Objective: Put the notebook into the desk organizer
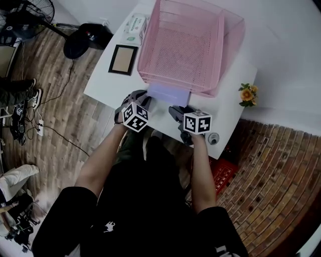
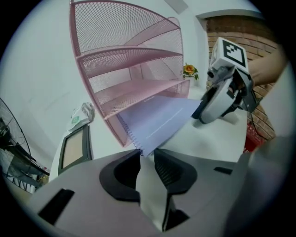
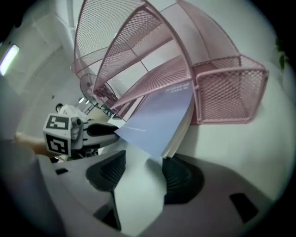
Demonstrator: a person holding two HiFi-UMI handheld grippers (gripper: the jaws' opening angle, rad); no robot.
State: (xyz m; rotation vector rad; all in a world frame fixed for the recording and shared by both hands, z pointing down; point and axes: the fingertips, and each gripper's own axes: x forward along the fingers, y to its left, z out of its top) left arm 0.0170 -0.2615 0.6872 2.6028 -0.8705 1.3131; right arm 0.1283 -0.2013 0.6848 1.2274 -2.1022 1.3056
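Observation:
A lavender spiral notebook (image 1: 168,93) lies flat with its far part inside the lowest tier of the pink mesh desk organizer (image 1: 185,45) and its near part sticking out over the white table. My left gripper (image 1: 136,97) is at the near left corner. In the left gripper view its jaws (image 2: 146,155) stand narrow and pinch the spiral-bound corner of the notebook (image 2: 159,121). My right gripper (image 1: 179,110) is at the near right corner. In the right gripper view its jaws (image 3: 141,162) gape wide, and the notebook's corner (image 3: 159,118) reaches just between them, unpinched.
On the table (image 1: 228,115) left of the organizer lie a dark-framed picture (image 1: 123,59) and a tissue pack (image 1: 134,27). A small pot of orange flowers (image 1: 247,94) stands at the right edge. A fan (image 1: 35,15) and cables are on the wooden floor to the left.

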